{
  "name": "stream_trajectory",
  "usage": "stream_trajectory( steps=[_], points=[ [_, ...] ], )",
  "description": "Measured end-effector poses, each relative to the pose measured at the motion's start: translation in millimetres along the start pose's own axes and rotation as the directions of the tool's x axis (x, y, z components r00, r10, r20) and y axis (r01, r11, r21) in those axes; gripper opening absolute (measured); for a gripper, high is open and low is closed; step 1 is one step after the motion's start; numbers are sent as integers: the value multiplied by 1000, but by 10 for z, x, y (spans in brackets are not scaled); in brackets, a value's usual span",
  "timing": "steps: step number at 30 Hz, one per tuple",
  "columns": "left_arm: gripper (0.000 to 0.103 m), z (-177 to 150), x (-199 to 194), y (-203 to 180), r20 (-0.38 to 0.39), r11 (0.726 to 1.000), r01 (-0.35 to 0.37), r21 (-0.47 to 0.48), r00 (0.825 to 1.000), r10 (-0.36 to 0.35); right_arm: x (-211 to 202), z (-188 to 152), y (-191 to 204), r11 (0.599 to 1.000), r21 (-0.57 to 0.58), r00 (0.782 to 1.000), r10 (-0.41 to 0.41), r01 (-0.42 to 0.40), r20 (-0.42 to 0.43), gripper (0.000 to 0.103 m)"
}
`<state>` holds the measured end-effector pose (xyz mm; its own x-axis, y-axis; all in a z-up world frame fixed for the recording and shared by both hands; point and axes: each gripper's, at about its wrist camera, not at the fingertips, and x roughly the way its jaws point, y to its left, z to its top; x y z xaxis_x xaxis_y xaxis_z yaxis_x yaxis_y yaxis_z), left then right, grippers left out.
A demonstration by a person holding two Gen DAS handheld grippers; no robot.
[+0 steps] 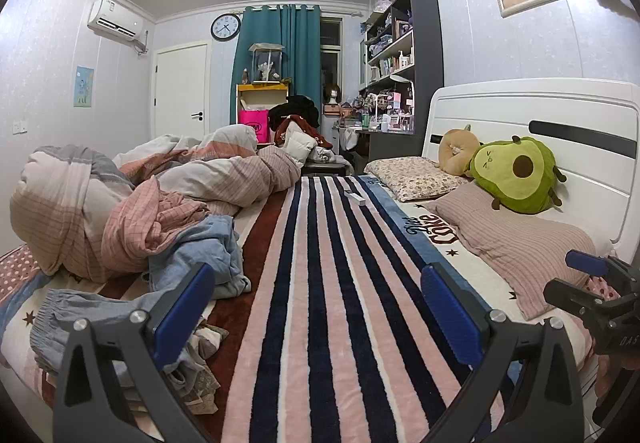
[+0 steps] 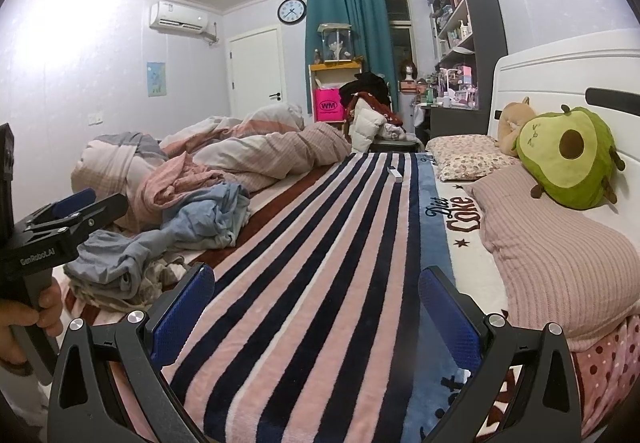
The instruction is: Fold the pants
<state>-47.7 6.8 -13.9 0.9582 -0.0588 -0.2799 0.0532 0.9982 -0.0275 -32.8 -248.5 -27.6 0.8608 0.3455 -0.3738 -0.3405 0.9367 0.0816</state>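
Blue pants (image 2: pixel 208 215) lie crumpled, unfolded, near the bed's (image 2: pixel 304 283) left edge; both grippers' jaws gape wide, empty.

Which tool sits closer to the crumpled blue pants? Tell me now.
Left. The left tool hangs open right beside the blue pants, its left pad overlapping them. The right tool hangs open over the striped blanket, nearer the pillows.

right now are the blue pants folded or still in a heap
In a heap: the blue pants lie crumpled beside the duvet, untouched. Both grippers, left and right, are open and empty.
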Motion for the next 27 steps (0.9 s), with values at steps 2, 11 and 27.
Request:
stream_trajectory(
  steps=[2, 11, 27],
  points=[
    [102, 1, 1, 3, -1, 1000, 1, 1, 1000, -1, -13, 3, -10, 1000, 2, 1000, -3, 3, 1, 102],
    [102, -1, 0, 1, 0, 1000, -1, 2, 1000, 1, -15, 0, -15, 1000, 3, 1000, -1, 1, 1, 102],
    [102, -7, -14, -14, -1, 1000, 1, 4, 1000, -1, -36, 18, -79, 1000, 11, 1000, -6, 6, -9, 102]
  ],
)
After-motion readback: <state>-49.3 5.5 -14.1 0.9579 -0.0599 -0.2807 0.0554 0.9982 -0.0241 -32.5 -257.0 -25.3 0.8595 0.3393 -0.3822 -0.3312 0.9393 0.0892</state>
